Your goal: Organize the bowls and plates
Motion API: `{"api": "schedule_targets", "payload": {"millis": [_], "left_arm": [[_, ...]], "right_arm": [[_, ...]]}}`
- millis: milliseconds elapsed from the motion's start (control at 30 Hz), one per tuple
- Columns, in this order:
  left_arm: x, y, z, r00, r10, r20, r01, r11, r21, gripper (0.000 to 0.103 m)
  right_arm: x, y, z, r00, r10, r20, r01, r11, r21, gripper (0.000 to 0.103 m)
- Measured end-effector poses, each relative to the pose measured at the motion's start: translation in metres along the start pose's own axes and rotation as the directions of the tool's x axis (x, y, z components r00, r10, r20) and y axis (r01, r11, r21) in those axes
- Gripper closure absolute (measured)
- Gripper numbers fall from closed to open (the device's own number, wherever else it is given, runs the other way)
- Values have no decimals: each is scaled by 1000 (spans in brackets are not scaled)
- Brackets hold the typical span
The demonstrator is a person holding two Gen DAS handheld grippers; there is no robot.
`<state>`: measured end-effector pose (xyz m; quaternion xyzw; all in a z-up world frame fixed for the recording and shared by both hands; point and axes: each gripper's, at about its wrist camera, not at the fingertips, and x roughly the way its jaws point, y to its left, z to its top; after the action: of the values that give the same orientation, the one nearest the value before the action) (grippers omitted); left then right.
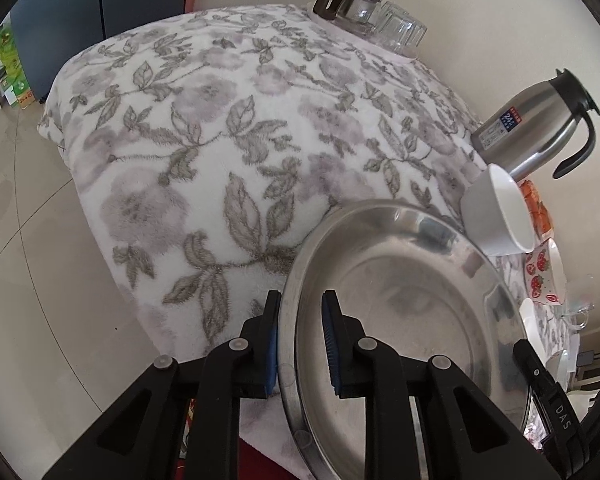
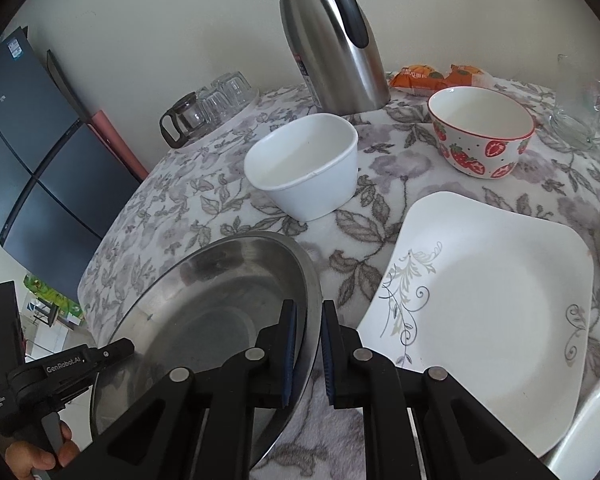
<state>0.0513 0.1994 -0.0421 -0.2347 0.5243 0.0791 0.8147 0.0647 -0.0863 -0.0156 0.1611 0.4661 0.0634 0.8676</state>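
The steel plate (image 2: 220, 312) sits tilted at the near edge of the desk (image 1: 204, 128), which is covered by a floral fleece cloth, and both grippers have hold of its rim. The left gripper (image 1: 300, 340) has its fingers pinching the plate's left rim, one blue pad outside and one inside the dish. The right gripper (image 2: 309, 350) has its fingers closed around the opposite rim in the same way. Just behind the plate, toward the middle of the desk, stands a plain white bowl (image 2: 304, 166), and to its right a strawberry-patterned bowl (image 2: 482, 132). A square white plate (image 2: 488, 304) with grey scrollwork lies flat just to the right of the steel plate, near the front edge. At the back edge stands a steel thermos jug (image 2: 332, 36) with an orange snack packet (image 2: 420, 76) beside it, and a glass pot with upturned glasses (image 2: 208, 108) occupies the far left corner.
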Motion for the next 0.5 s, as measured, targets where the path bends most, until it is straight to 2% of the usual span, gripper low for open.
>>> {"api": "schedule_targets", "payload": {"millis": [333,500], "left_arm": [[-29,-9,-3,996,-70,63,69,997,18,82],[-43,-27,-5,991,-106,78,102,993,55,82]], "right_arm": [[-44,4,4,998,2,70,-1,1000,-14,90],[-71,-9,3,994,-14,110,12,1000,15,90]]}}
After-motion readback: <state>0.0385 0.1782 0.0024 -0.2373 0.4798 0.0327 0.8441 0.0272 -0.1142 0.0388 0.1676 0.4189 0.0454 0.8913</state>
